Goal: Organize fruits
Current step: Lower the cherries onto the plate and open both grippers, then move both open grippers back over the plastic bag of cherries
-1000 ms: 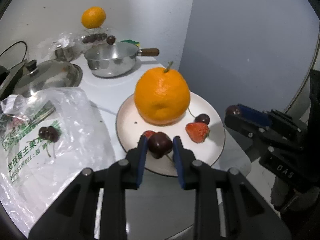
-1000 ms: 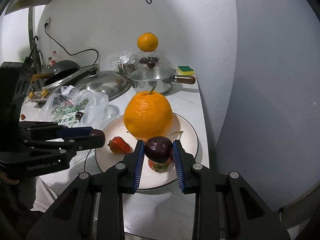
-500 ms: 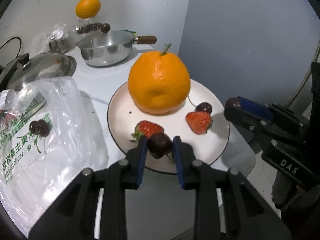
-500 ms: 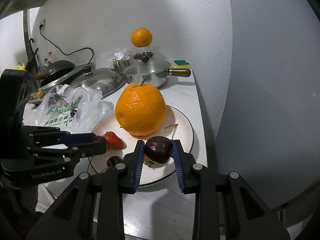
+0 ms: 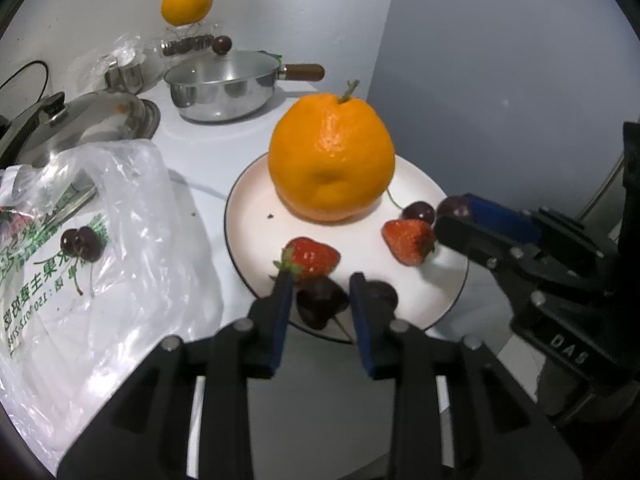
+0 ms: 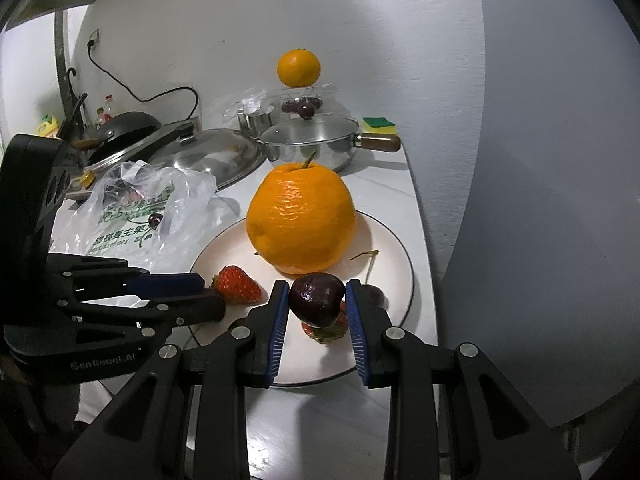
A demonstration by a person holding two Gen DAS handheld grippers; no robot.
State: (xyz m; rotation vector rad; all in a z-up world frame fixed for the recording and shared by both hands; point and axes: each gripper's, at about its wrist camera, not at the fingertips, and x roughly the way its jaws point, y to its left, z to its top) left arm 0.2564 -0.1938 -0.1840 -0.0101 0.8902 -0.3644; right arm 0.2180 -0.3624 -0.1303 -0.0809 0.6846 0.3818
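Cherry (image 5: 320,307) at plate's (image 5: 248,196) crowded near rim

Orange (image 5: 331,159) on plate (image 5: 448,216) — bag (image 5: 100,240) left.

A big bright-orange round citrus fruit (image 5: 330,160) with dimpled skin and a green stem sits on a cream round plate (image 5: 248,208) with a thin dark rim. Two red strawberries (image 5: 310,256) carry pale seeds and green leaves. The cherries (image 6: 316,300) are dark maroon, nearly black. The clear crinkled plastic bag (image 5: 100,240) bears green printed characters. Each black hand-held gripper (image 6: 316,312) has blue ribbed pads (image 6: 278,320). The surface (image 5: 208,148) is white.
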